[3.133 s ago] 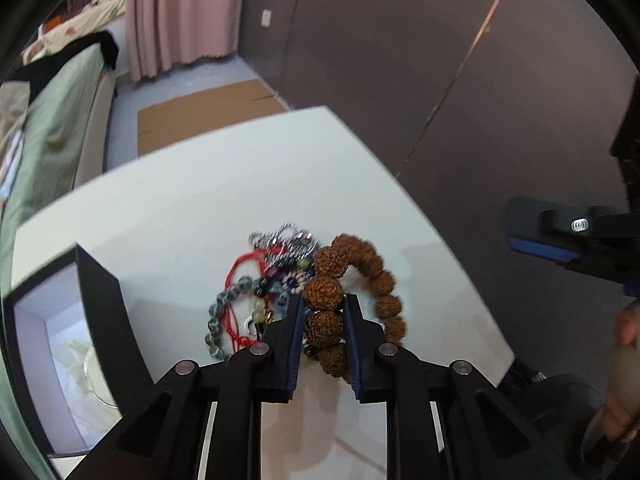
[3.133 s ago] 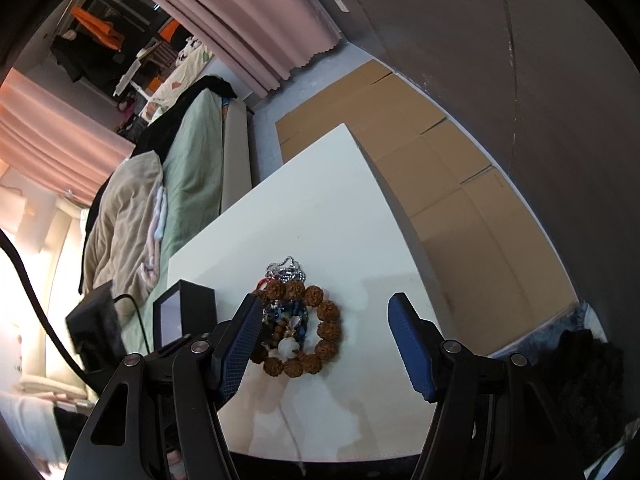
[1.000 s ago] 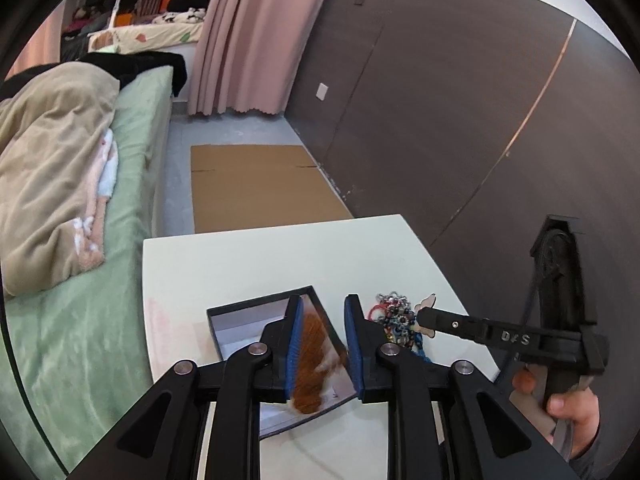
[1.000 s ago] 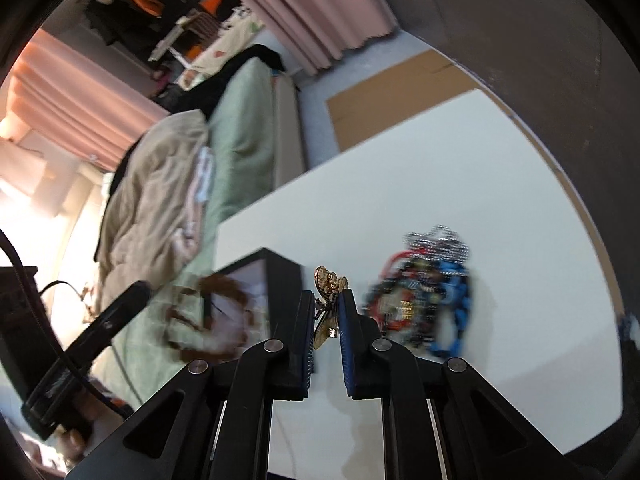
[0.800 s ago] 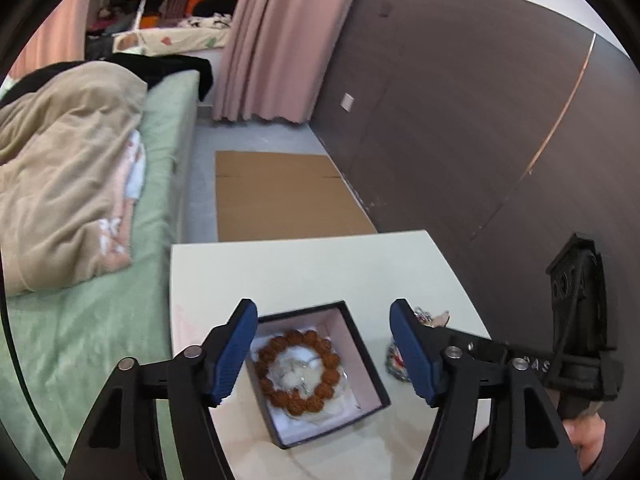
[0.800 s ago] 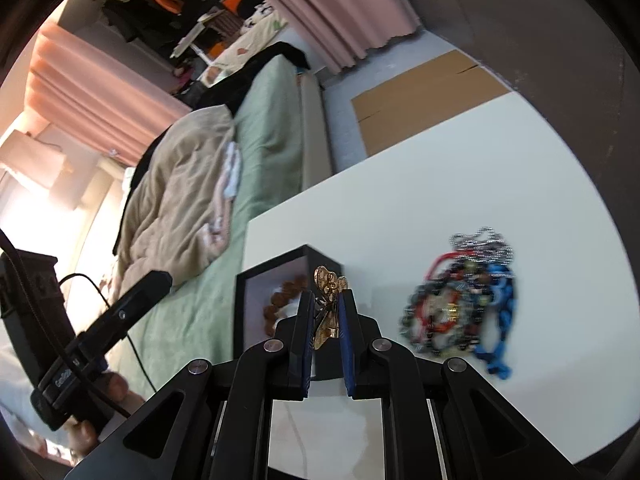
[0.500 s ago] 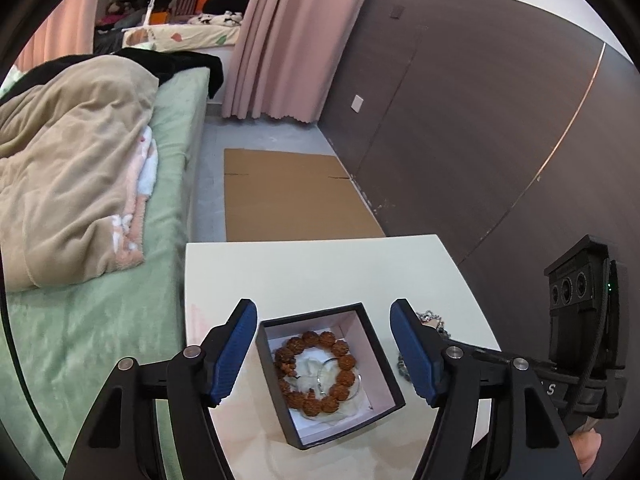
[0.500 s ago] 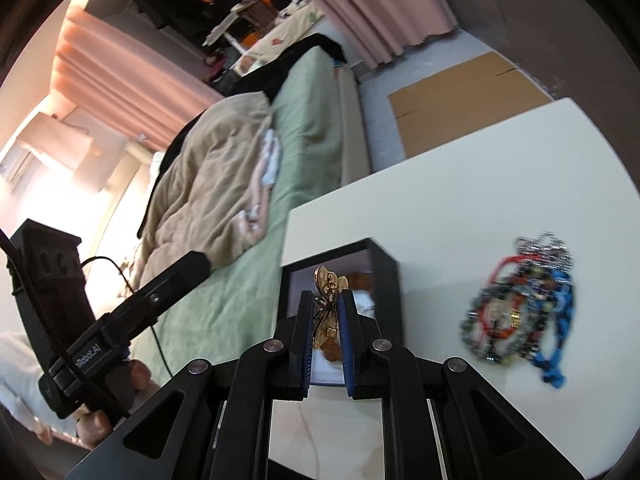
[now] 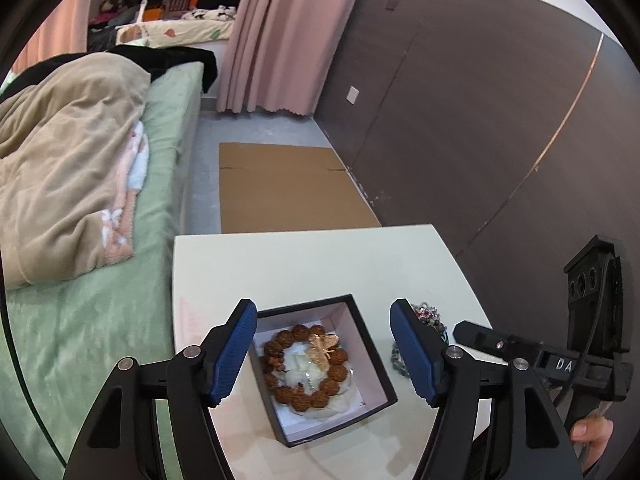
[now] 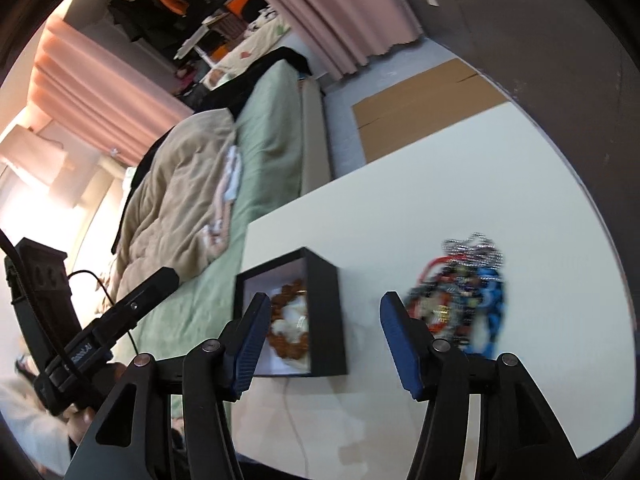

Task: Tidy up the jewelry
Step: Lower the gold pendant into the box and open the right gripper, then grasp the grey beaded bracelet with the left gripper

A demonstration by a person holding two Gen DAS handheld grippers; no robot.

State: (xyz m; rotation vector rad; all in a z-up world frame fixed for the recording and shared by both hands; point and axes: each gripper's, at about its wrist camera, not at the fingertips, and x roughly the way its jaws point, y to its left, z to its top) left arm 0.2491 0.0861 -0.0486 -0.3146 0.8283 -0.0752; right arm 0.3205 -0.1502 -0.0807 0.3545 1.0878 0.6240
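A black jewelry box (image 9: 380, 378) with a white lining stands open on the white table (image 9: 304, 264). Inside lie a brown bead bracelet (image 9: 280, 348) and a gold butterfly brooch (image 9: 322, 346) on top of it. My left gripper (image 9: 324, 354) is open and empty above the box. A pile of mixed jewelry (image 10: 464, 296) with red, blue and silver pieces lies right of the box (image 10: 324, 312); it also shows in the left wrist view (image 9: 430, 318). My right gripper (image 10: 322, 342) is open and empty above the box's right wall.
A bed with green sheet (image 9: 80, 320) and beige blanket (image 9: 64, 168) runs along the table's left side. Flat cardboard (image 9: 288, 188) lies on the floor beyond the table. A dark wall (image 9: 480, 120) stands at the right.
My right gripper has opened and the gold butterfly brooch it held now lies in the box on the bracelet. My left gripper stays open above the box.
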